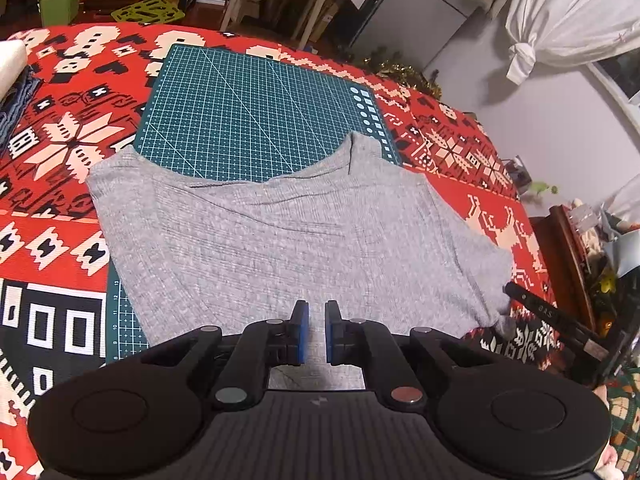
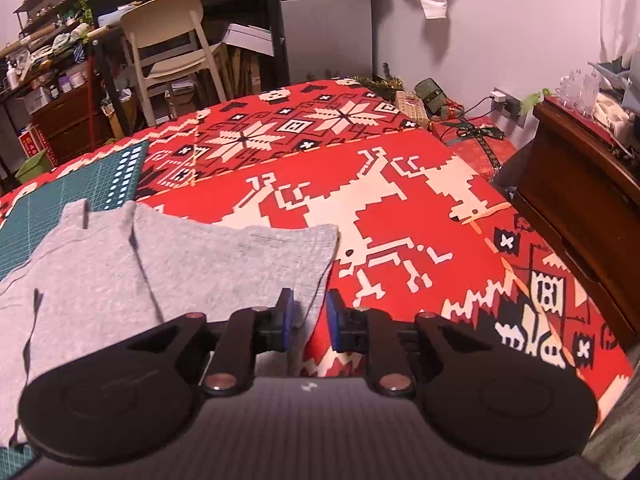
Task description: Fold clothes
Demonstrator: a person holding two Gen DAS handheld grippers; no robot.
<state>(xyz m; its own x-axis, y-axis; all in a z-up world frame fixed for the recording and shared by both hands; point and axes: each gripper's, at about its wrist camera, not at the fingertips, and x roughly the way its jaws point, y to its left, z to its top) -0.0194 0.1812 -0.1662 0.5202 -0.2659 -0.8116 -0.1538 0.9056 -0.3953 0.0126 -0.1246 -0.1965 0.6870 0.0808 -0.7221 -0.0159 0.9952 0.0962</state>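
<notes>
Left side first: red patterned cloth (image 1: 60, 168) covers the tabletop, green cutting mat (image 1: 248, 112) on top of it. Grey shirt (image 1: 280, 248) lies flat, partly on the mat and partly on the cloth, neckline away from me.

My left claw (image 1: 316, 330) sits low over the near part of the shirt, pads apart with a narrow gap, nothing between them. I see grey fabric under and ahead of it. Can't tell if the pads touch the cloth.

Moving right: shirt's sleeve (image 2: 280, 256) spreads out sideways over the red cloth, its end edge facing right. The sleeve's near edge runs down toward my right claw (image 2: 309, 326). That claw is also apart, empty. In the right wrist view the fabric edge passes right through the gap between the blue pads, so a close here would likely pinch it. Whether the edge is actually at pad height I cannot tell.

Key relation: the sleeve's long axis runs left-right, out from the body; right claw is the nearer one, at its near edge. My guess is the next step is to grab the sleeve and fold it leftward over the body, left claw pinning or taking the hem.

Far right: wooden cabinet (image 2: 580, 184), off the work area.
</notes>
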